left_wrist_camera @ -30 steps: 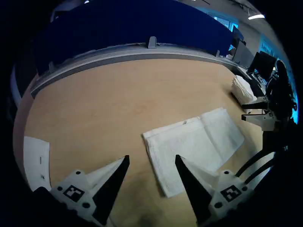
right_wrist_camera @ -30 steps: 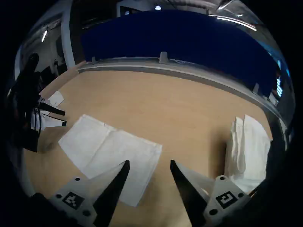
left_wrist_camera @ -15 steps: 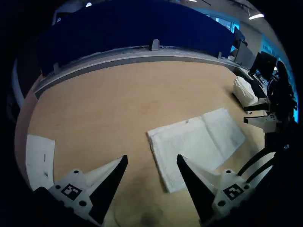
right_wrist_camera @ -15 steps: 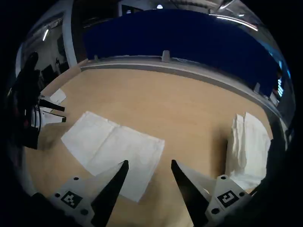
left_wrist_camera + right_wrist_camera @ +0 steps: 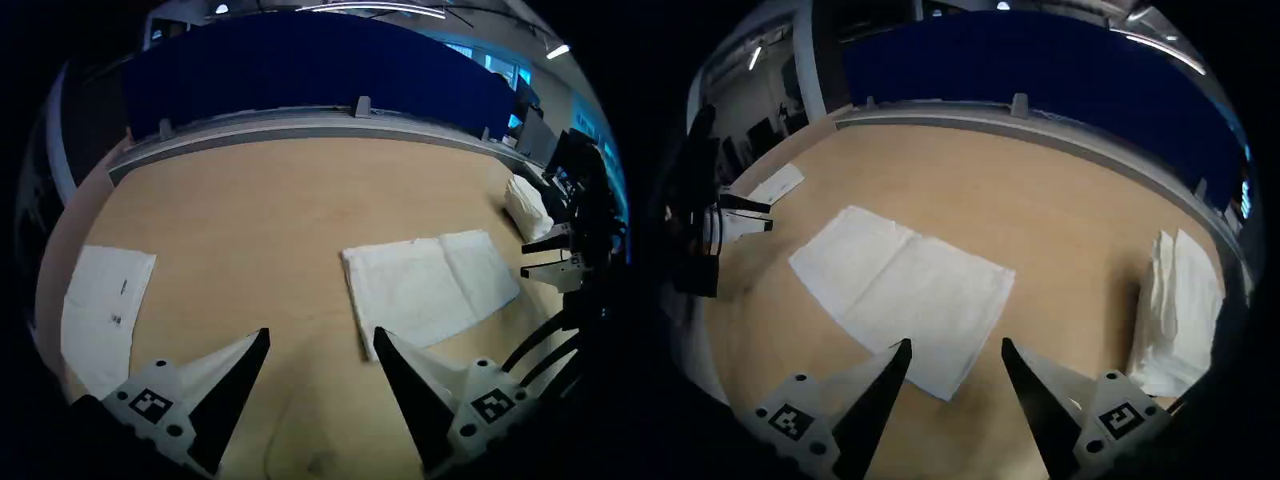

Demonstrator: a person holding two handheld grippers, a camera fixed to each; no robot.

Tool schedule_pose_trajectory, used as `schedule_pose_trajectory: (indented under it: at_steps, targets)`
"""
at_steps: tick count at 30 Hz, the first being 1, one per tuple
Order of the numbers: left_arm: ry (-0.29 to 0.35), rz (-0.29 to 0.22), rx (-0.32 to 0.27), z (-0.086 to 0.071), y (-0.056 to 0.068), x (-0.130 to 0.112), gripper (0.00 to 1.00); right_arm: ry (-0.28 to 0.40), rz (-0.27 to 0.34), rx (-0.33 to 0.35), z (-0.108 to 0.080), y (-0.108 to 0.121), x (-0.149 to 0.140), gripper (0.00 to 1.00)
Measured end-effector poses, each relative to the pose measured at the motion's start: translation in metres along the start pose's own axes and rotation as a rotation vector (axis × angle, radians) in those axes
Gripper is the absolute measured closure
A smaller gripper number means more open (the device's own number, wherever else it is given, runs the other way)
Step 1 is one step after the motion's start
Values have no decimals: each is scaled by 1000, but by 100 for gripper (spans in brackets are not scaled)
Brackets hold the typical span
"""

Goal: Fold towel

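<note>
Blk fingers (image 5: 238,378); white bodies (image 5: 458,382) w/ tags (image 5: 494,406)

A light wooden bench (image 5: 264,216) spreads wide under dim, bluish light. Along its far edge a grey rail (image 5: 304,128) carries a dark blue partition (image 5: 320,72). Past the bench's right end stand dark monitors (image 5: 536,136), and a strip light (image 5: 376,7) glows on the ceiling.

Bare desk (image 5: 264,208) rings the towel (image 5: 432,284); a stack (image 5: 1176,312) stands nearby.

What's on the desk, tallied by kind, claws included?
Flat towel: 1
Towel stack: 1
White sheet: 1
Claws: 2, left claw and right claw
Total: 5
</note>
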State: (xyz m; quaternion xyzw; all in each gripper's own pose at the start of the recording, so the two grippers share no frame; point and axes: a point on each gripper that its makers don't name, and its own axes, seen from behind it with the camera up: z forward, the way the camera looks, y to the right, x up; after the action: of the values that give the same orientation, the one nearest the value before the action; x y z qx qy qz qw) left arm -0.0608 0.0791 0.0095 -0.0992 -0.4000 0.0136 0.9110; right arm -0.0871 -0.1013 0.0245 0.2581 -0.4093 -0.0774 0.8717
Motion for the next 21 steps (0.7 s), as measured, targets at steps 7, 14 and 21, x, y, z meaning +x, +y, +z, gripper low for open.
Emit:
schedule_pose_trajectory:
  at_steps: [7, 14, 21]
  targets:
    - [13, -50, 53, -27, -15, -21, 3, -42, -56, 44, -3, -11, -15, 13]
    - [15, -93, 95, -51, -27, -43, 3, -103, -143, 73, -5, -18, -32, 13]
    - [13, -129, 109, -63, -29, -57, 4, -141, -188, 86, -3, -22, -44, 13]
